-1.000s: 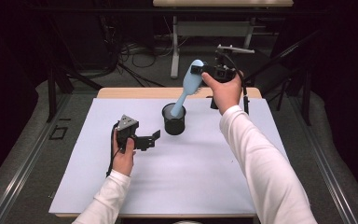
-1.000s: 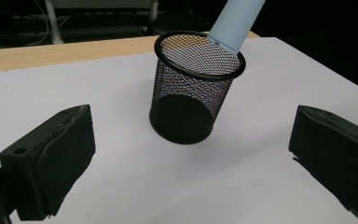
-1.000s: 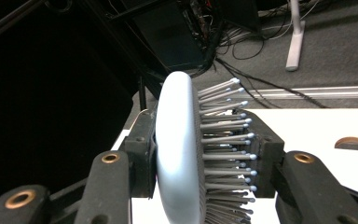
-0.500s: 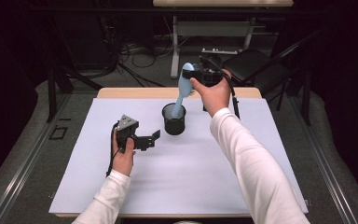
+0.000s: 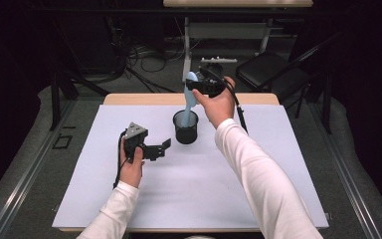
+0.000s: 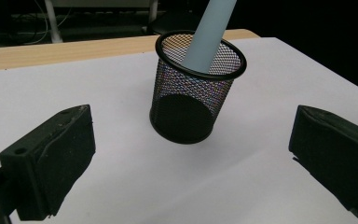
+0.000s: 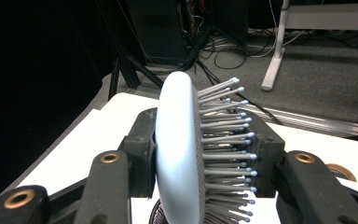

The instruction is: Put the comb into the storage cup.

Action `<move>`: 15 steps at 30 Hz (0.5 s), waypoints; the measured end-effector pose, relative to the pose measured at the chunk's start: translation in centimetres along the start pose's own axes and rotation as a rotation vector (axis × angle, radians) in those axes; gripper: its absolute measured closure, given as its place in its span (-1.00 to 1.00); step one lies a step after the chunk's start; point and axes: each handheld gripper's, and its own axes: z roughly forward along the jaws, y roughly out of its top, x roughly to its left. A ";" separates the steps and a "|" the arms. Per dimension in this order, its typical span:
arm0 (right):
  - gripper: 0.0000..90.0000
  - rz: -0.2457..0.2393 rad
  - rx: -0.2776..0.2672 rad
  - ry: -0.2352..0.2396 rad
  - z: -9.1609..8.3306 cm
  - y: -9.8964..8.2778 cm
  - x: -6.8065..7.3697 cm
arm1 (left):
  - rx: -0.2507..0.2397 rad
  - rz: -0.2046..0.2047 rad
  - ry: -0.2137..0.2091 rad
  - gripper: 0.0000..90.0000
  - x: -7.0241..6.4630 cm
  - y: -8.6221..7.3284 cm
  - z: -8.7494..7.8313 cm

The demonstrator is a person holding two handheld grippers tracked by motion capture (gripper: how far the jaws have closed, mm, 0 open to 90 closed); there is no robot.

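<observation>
Dark room, cables and table legs on the floor beyond; white surface (image 5: pixel 189 189) over a wooden top, black mesh cup (image 5: pixel 185 126) standing upright near its far middle. Right hand-held gripper (image 5: pixel 199 85) raised above the cup, clenched on the head of a pale blue hairbrush (image 5: pixel 191 92), bristles against one jaw, smooth back against the other; handle runs down into the cup. Left hand-held gripper (image 5: pixel 159 149) low over the surface just left of the cup, jaws spread wide, released, gripping nothing.

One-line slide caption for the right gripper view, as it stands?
Right gripper shut on the pale blue hairbrush, fingers clamping its head, bristles out sideways, above the mesh cup.
</observation>
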 end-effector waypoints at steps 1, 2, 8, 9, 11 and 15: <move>0.17 -0.002 -0.001 0.000 0.1 0.0 0.1 | 0.000 0.000 0.000 -0.99 0.0 0.0 0.0; 0.17 -0.004 -0.002 0.000 0.1 -0.1 0.1 | 0.000 0.000 0.001 -0.99 0.0 0.0 0.0; 0.17 -0.018 -0.003 -0.004 0.4 -0.2 0.3 | 0.002 0.001 0.001 -0.99 0.0 0.0 0.0; 0.17 -0.024 -0.003 -0.007 0.5 -0.2 0.4 | 0.002 0.001 0.001 -0.99 0.0 0.0 0.0; 0.17 -0.027 0.001 -0.008 0.6 -0.3 0.4 | 0.003 0.001 0.001 -0.99 0.1 0.0 0.0; 0.17 -0.038 0.004 -0.012 0.8 -0.4 0.5 | 0.001 -0.001 0.000 -0.99 0.1 0.0 0.0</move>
